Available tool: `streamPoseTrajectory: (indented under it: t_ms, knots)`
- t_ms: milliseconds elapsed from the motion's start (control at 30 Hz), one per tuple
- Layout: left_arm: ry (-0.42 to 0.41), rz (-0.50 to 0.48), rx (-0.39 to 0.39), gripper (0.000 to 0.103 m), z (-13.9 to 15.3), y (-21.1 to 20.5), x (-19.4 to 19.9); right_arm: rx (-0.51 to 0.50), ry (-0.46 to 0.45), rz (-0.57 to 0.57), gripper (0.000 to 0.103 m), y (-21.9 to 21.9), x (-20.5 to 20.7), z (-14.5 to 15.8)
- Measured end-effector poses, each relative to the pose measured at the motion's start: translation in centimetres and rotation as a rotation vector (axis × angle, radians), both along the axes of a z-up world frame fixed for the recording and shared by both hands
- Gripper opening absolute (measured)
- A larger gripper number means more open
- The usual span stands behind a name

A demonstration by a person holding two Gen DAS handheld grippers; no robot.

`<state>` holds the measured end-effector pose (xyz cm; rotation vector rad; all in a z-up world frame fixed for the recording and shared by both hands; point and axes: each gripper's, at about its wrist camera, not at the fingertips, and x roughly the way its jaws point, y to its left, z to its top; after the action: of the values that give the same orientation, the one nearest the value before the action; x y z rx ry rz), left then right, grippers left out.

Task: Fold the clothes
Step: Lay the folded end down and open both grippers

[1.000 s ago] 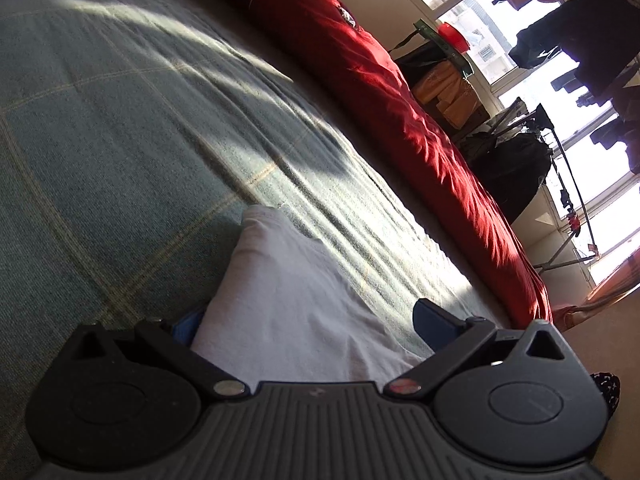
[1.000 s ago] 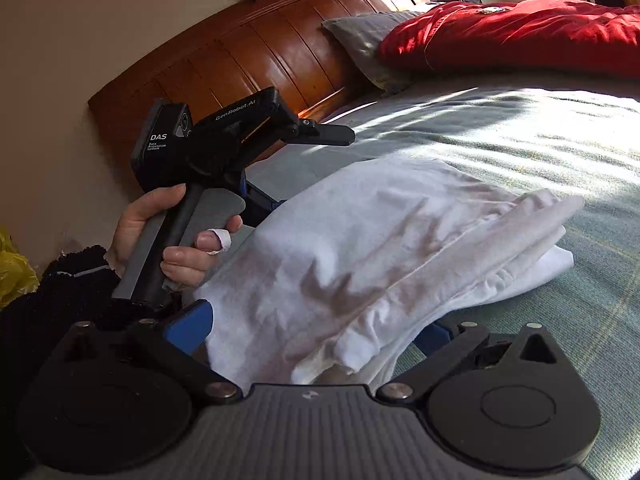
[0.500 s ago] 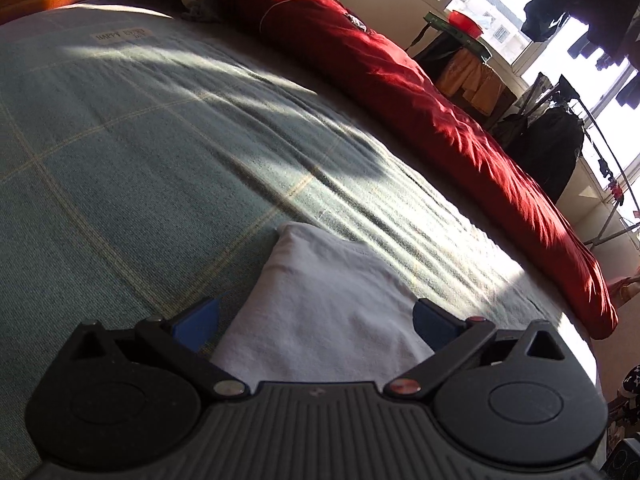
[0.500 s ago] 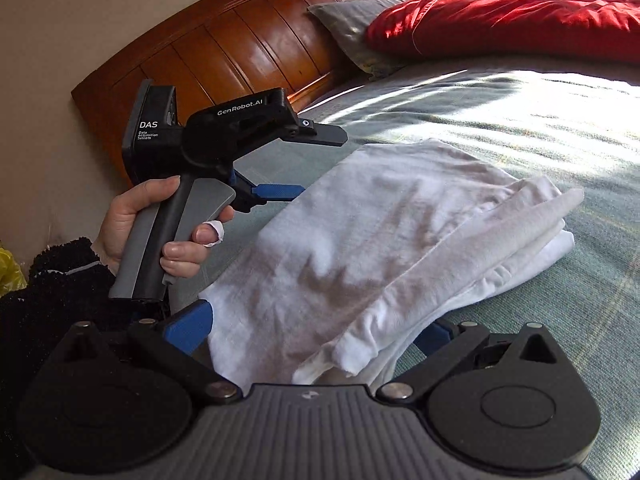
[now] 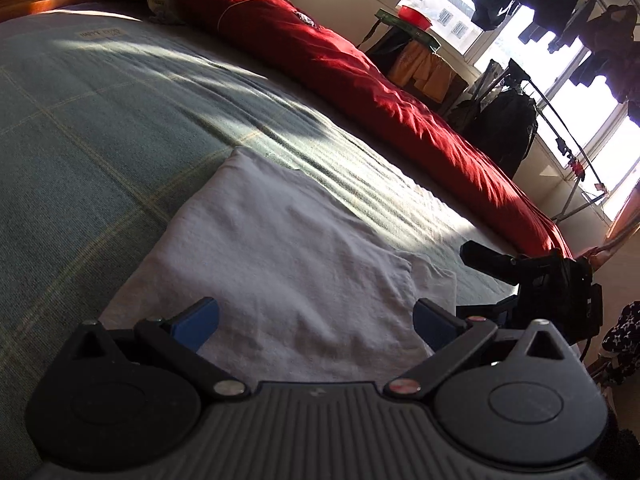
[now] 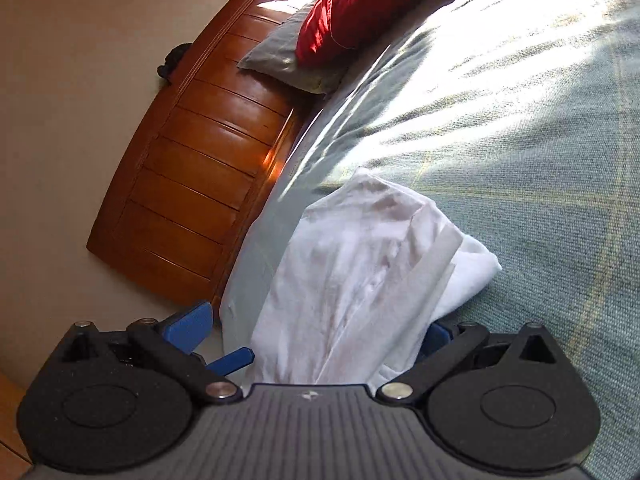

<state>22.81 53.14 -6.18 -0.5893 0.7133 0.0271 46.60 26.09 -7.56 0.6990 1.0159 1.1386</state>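
White garment [image 5: 288, 264]; teal bedspread [image 5: 80, 128] (pale yellow grid lines); red duvet [image 5: 360, 76]; orange-brown headboard [image 6: 200, 168].

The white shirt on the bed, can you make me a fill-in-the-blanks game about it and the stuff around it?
1. The folded garment lying on the bed is ____ in colour.
2. The long quilt along the far side of the bed is ____.
3. The headboard behind the pillow is made of ____.
4. The left tongs stand ____ over the garment, gripping nothing.

Missing words: white; red; wood; open
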Motion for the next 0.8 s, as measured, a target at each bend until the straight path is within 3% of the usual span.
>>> streamPoseTrajectory:
  t_ms: [67,167,267,367,500,567,633,700,800]
  knots:
    - [0.029,0.017,0.014,0.102,-0.5,0.2,0.0,-0.035,-0.072,-0.036,0.103,-0.4,0.3,1.3]
    - [-0.004,0.038,0.015,0.102,0.5,0.5,-0.3,-0.18,-0.215,-0.066,0.103,-1.0,0.0,3.4]
    - [-0.06,0.046,0.028,0.102,1.7,0.7,0.0,-0.254,-0.399,-0.051,0.103,-1.1,-1.7,5.8]
    - [-0.048,0.046,0.027,0.102,1.4,0.9,1.5,-0.3,-0.608,0.067,0.103,0.7,-4.8,7.5]
    - [-0.028,0.048,0.023,0.102,-0.2,1.5,2.6,-0.463,-0.878,0.243,0.103,4.6,-9.4,5.7]
    - [-0.03,0.048,0.011,0.102,-0.5,1.7,2.7,-0.554,-0.902,0.296,0.103,5.1,-9.9,3.6]
    - [-0.019,0.046,0.01,0.102,0.0,1.7,2.8,-0.57,-0.851,0.3,0.103,4.3,-9.0,2.2]
    - [-0.024,0.033,0.042,0.102,1.2,1.4,3.3,-0.55,-0.828,0.275,0.103,3.5,-8.5,2.9]
    - [-0.069,0.005,0.053,0.102,2.5,1.2,5.4,-0.504,-0.903,0.243,0.103,3.3,-9.3,4.9]
